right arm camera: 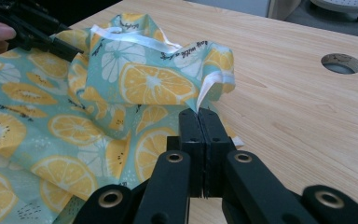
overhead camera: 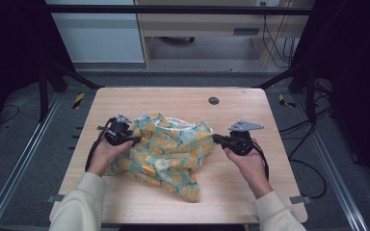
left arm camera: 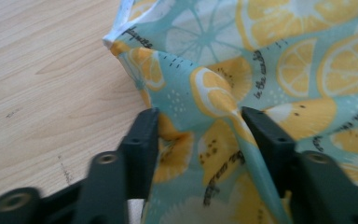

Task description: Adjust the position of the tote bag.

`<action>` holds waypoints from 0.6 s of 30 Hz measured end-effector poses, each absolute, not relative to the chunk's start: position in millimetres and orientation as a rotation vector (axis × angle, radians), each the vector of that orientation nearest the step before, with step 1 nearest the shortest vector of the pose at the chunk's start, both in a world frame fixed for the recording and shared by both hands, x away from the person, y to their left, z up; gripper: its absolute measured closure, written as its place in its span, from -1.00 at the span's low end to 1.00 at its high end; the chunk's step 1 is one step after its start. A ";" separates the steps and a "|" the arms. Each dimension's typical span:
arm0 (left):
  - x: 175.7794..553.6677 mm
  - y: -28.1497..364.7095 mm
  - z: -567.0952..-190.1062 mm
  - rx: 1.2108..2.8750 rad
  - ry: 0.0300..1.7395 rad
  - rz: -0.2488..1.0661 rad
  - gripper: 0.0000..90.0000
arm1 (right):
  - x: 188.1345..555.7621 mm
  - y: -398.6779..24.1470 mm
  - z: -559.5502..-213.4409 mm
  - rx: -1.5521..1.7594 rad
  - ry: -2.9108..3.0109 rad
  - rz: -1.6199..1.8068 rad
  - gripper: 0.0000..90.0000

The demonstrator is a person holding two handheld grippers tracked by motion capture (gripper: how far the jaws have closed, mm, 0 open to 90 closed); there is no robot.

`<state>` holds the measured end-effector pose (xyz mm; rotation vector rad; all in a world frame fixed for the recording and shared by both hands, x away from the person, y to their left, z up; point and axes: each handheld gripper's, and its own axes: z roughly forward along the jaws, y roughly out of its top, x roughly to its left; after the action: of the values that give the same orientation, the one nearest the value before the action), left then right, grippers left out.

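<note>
The crumpled cloth blocked the table's centre — bare wood lay open toward twelve, five and seven o'clock.

cloth mid-table | left tool at its left edge, right tool opposite (both touching)

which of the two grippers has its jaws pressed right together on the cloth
The right gripper: its jaws meet flat, pinching the white-trimmed edge of the citrus-print cloth. The left gripper has a gap between its jaws, with a bunched fold between them.
</note>
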<state>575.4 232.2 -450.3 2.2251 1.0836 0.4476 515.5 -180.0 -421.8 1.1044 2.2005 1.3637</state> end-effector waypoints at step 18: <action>530.7 240.0 -429.7 2.102 1.031 0.631 1.00 | 509.1 -184.0 -408.5 1.053 2.136 1.333 1.00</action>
<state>530.7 240.0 -429.7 2.1021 1.0307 0.6312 509.1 -184.0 -408.5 1.0529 2.1359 1.3332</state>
